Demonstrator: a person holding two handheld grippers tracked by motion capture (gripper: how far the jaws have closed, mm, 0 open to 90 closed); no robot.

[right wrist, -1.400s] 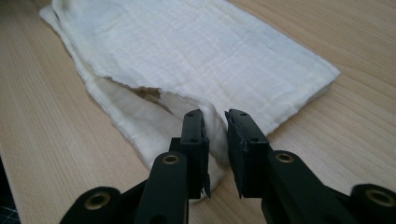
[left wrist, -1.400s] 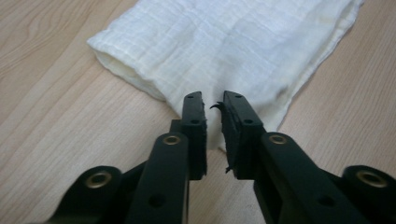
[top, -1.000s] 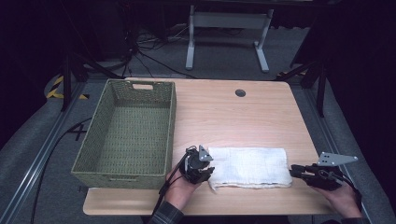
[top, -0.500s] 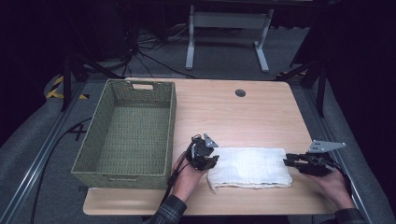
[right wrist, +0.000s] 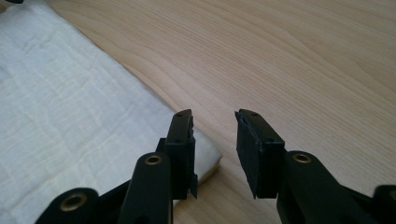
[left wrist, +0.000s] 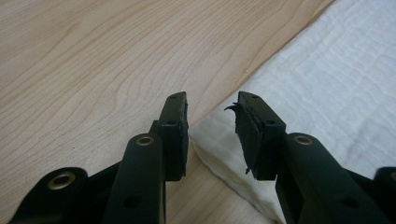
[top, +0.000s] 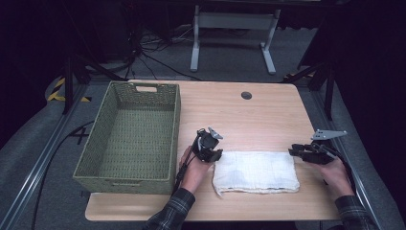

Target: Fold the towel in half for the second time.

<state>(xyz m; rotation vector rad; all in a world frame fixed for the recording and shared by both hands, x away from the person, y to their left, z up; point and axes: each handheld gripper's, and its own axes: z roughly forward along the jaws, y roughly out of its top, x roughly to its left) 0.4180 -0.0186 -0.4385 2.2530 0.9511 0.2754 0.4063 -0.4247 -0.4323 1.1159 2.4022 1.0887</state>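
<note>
White, crinkled cotton cloth (top: 255,171), folded into a flat oblong of several layers, is lying on the pale wooden bench (top: 258,120) near its front edge, just right of the olive woven basket (top: 131,134). Its weave is showing a fine puckered grid, and the stacked layers are showing at the corners.

The left gripper (left wrist: 212,135) is hovering at the cloth's left far corner, its fingers (left wrist: 175,133) apart with nothing pressed between them; their jaws have just been opening a little. The right gripper (right wrist: 215,151) is sitting at the right far corner, fingers (right wrist: 182,149) likewise apart and just widened, one over the cloth edge and one over bare wood.

From here, the risk is looking like a partial pinch: either gripper may be catching only the top layer, so the fold would be peeling open. A finger could also be scraping the bench and pushing the corner away. One torn pad on the left gripper may be gripping unevenly.
</note>
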